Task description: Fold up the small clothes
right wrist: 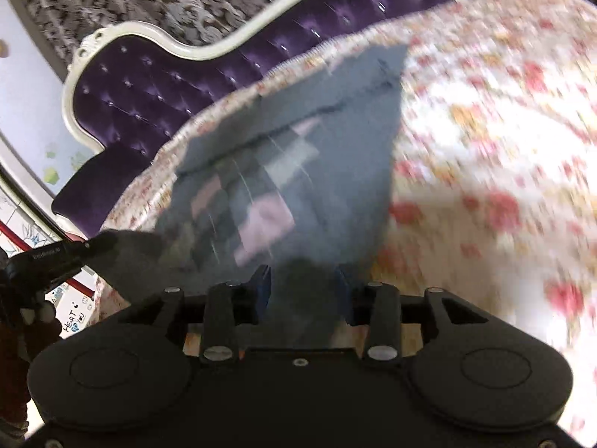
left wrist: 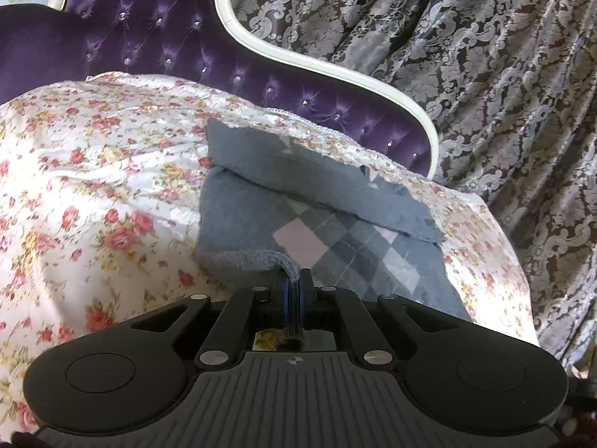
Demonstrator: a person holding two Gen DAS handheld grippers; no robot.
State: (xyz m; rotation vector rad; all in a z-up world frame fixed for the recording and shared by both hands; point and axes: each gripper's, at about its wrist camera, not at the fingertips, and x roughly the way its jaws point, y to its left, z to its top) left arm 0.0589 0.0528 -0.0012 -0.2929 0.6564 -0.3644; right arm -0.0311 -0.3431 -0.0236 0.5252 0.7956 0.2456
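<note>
A grey sweater with a pink and grey argyle pattern (left wrist: pixel 317 205) lies on the floral bedspread (left wrist: pixel 93 186), its far part folded over. My left gripper (left wrist: pixel 293 283) is shut on a bunched near edge of it, and the grey knit runs back between the pads. In the blurred right wrist view the sweater (right wrist: pixel 291 149) spreads ahead. My right gripper (right wrist: pixel 301 283) has its jaws apart, with a dark fold of the sweater lying loosely between the blue pads. The left gripper (right wrist: pixel 108 240) shows at the left edge, pinching a sweater corner.
A purple tufted headboard with a cream frame (left wrist: pixel 149 37) curves behind the bed. A grey damask curtain (left wrist: pixel 485 74) hangs to the right. The bedspread (right wrist: pixel 485 149) stretches wide to the right of the sweater. The bed's edge (right wrist: pixel 123 201) drops off on the left.
</note>
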